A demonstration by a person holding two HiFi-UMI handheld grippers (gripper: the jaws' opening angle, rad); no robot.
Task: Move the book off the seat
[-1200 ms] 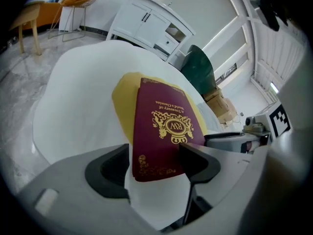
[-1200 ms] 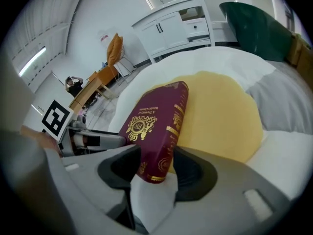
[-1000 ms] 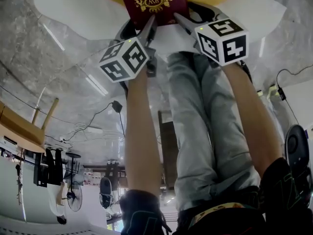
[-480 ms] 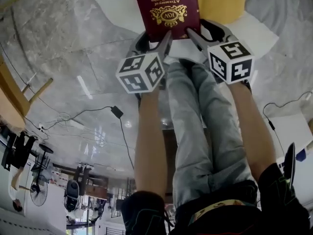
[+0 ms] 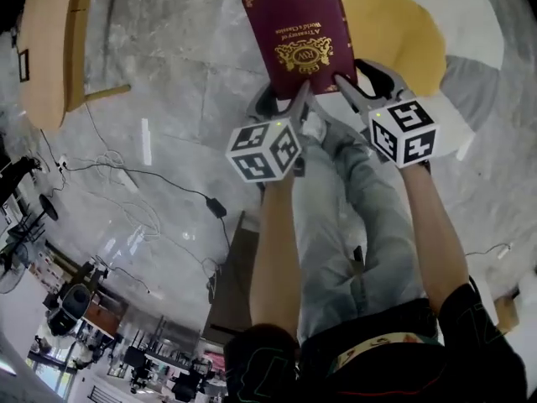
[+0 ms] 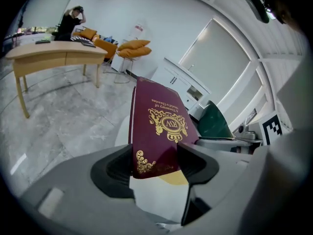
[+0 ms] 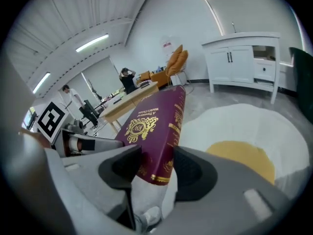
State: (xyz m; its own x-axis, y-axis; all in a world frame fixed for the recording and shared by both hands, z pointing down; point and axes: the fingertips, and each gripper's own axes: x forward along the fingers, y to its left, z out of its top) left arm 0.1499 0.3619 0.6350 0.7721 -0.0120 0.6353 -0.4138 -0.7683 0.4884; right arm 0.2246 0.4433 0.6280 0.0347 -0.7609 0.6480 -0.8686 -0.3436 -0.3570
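Bright, even indoor light. Ceiling strip lights (image 7: 92, 42) overhead; their streaks glare white off the glossy floor (image 5: 144, 141) in the head view. Shadows soft and faint. Both gripper views strongly fisheye: walls bow, corners go black. Nearest foreground blurred; book (image 5: 298, 36) cover sharp, gilt print crisp.

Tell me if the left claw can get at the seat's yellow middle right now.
Probably not yet. The left claw is shut on the maroon book, holding it up off the seat's yellow middle. Nothing else seems to block the way, but it must release the book first.
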